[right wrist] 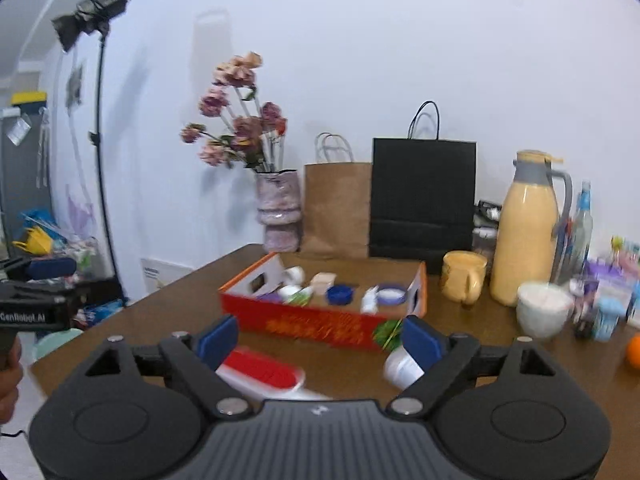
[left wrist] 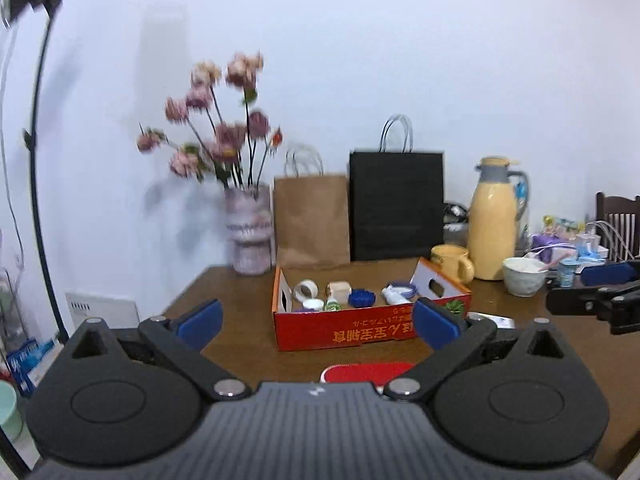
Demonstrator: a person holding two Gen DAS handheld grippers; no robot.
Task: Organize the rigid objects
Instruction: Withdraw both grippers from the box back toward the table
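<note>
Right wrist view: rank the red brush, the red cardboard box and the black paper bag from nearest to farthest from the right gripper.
1. Red brush, on the table just beyond the right gripper, low left.
2. Red cardboard box, mid-table, straight ahead.
3. Black paper bag, standing at the wall behind the box.

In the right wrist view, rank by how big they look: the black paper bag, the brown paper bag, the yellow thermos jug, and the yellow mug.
1. Black paper bag
2. Brown paper bag and yellow thermos jug: too alike to rank.
3. Yellow mug
</note>
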